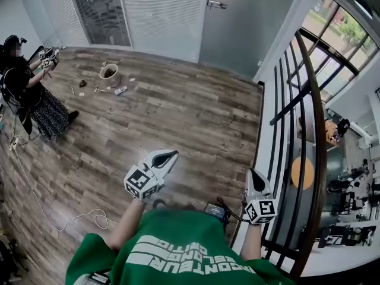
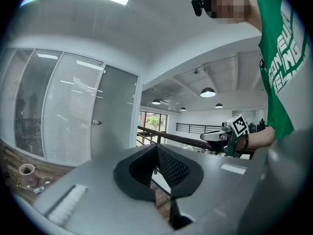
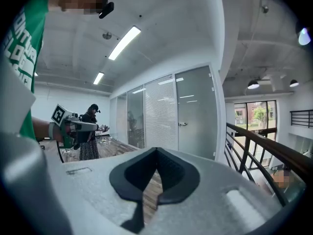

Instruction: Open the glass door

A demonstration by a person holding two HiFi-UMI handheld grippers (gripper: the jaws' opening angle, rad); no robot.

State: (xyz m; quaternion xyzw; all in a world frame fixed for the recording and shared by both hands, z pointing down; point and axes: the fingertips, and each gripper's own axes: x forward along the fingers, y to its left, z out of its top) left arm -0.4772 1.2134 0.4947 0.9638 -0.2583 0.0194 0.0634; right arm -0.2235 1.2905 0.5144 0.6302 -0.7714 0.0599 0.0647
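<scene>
Head view: left gripper [image 1: 168,157] and right gripper [image 1: 255,176] held out over the wood floor [image 1: 178,111], well apart from the glass door [image 1: 234,25] in the far wall. The door sits flush in its frame, handle [image 1: 217,5] untouched. Railing [image 1: 312,129] just right of the right gripper. Another person [image 1: 27,88] far left, pot [image 1: 110,75] on the floor near them.

Left gripper view: jaws clenched tip to tip, nothing held. Door left of centre, far off.

Right gripper view: jaws clenched, empty. Door straight ahead, beyond the tips.
</scene>
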